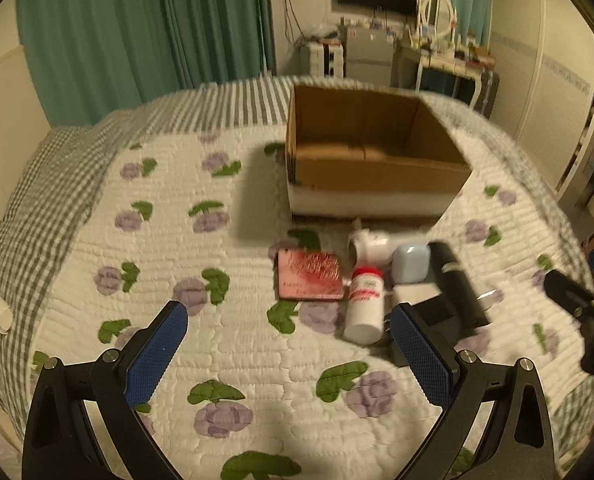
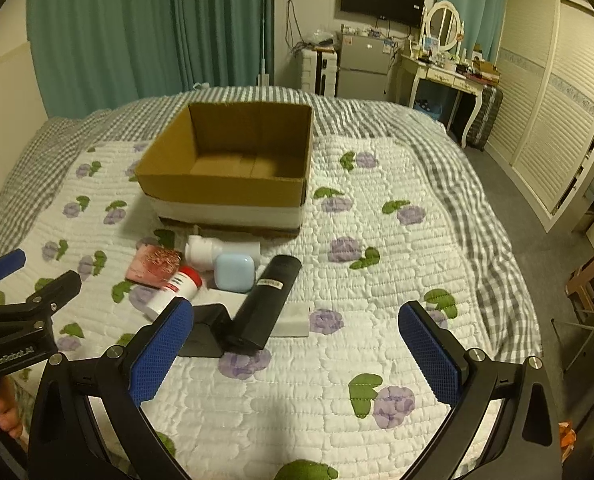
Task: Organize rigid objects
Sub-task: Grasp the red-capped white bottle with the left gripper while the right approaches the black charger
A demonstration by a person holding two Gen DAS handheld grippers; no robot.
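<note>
Square cardboard box [image 2: 233, 168], quilted bedspread [image 2: 377, 240]

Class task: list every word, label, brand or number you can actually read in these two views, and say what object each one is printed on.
"GenRobot.AI": on the body of the left gripper, seen in the right wrist view.
White bottle with red cap: printed label, too blurred to read.
Pink brush card: lettering along its lower edge, too blurred to read.
Black cylinder: small label strip, too small to read.

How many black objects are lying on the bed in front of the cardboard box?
2: a black cylinder lying right of the light blue case, and a black block touching the cylinder's near end. Others may be hidden beneath them.
</note>
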